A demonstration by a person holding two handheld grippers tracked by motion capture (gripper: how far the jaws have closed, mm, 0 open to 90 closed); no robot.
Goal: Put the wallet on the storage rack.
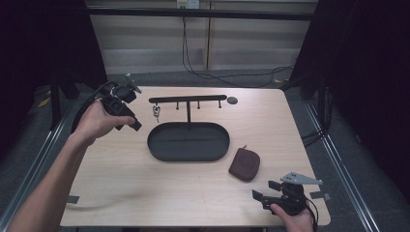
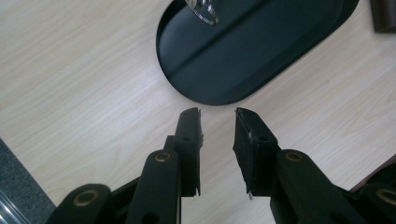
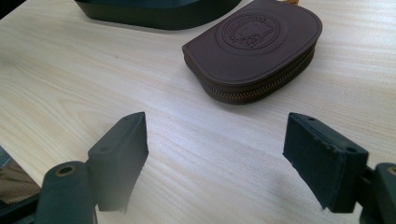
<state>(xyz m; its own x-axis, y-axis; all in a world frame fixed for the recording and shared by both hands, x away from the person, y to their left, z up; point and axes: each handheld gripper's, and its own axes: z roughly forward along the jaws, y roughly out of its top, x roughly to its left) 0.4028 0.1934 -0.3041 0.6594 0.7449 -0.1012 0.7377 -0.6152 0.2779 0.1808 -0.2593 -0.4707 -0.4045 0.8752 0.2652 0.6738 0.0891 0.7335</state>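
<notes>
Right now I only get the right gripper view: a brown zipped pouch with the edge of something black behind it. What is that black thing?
Observer: A black oval tray with a rack of hooks standing up from it.
Operator: Anything on the hooks?
Observer: A small shiny metal piece hangs from the leftmost hook.
Operator: And the other hand?
Observer: The left gripper is beside that end of the rack, jaws a little apart with nothing between them.
</notes>
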